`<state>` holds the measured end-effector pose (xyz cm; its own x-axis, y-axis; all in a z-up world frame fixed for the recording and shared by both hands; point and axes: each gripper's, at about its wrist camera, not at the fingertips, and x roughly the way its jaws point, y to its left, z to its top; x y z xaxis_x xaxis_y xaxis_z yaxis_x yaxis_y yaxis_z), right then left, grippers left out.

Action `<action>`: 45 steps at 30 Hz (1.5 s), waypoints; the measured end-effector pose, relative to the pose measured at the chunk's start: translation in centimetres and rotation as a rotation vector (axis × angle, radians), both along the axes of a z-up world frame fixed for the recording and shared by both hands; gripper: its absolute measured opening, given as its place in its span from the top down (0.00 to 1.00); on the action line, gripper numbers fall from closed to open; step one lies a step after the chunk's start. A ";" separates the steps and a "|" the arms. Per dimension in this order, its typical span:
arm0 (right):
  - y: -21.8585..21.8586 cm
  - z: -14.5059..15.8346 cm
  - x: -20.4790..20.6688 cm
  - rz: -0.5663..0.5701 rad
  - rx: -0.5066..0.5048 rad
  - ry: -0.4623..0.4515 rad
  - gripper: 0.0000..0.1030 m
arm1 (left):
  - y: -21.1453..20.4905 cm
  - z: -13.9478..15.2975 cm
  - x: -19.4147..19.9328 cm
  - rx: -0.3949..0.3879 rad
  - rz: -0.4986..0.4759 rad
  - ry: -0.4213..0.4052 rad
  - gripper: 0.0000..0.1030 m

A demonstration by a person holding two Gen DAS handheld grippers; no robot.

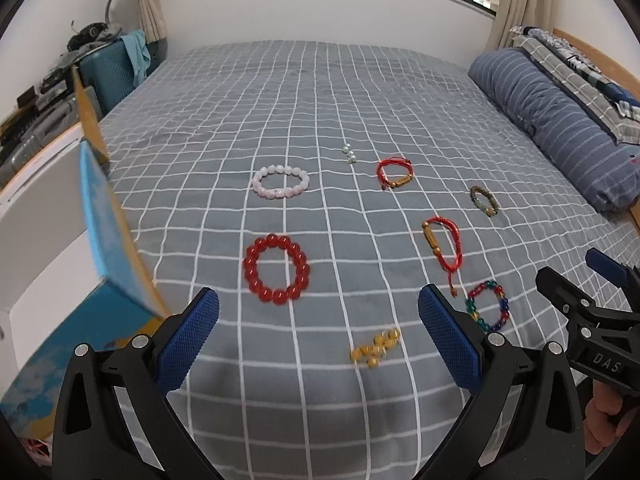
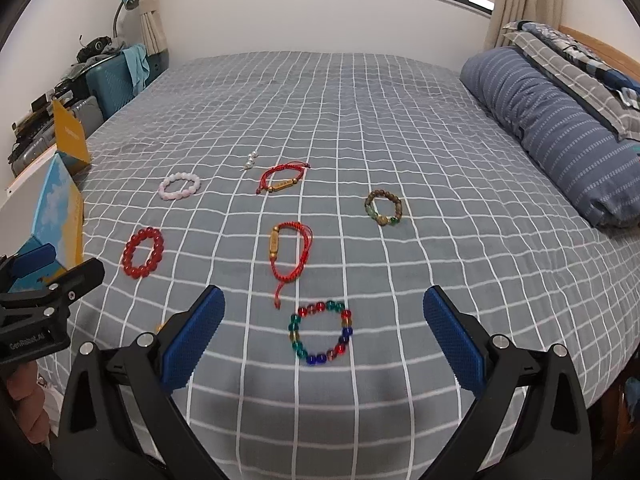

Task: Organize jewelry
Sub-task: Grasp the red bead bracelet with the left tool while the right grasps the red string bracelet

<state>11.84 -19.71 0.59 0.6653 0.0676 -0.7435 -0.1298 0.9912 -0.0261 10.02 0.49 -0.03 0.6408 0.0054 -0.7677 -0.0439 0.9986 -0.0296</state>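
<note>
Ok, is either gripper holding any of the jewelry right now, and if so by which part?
Nothing is held. The left gripper and the right gripper are both open above the bed, with every bracelet lying loose on it.

The bedspread is grey with a white grid. On it lie a red bead bracelet, a pale pink one, a multicoloured one in red, green, blue and yellow, and amber-yellow beads, somewhat blurred. The pillow is blue, white-striped.
</note>
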 end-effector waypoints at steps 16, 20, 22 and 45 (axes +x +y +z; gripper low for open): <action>2.7 -5.8 9.4 0.035 -0.021 0.157 0.07 | 3.1 -6.0 8.8 0.022 0.056 0.131 0.05; 3.1 -6.9 10.6 0.044 -0.009 0.192 0.07 | 3.9 -6.8 9.7 0.010 0.065 0.141 0.05; 3.1 -7.2 11.0 0.041 -0.009 0.201 0.07 | 4.0 -7.3 10.2 0.014 0.061 0.146 0.05; 3.6 -9.9 13.4 0.047 0.007 0.301 0.49 | 4.7 -9.4 10.7 -0.017 0.045 0.177 0.46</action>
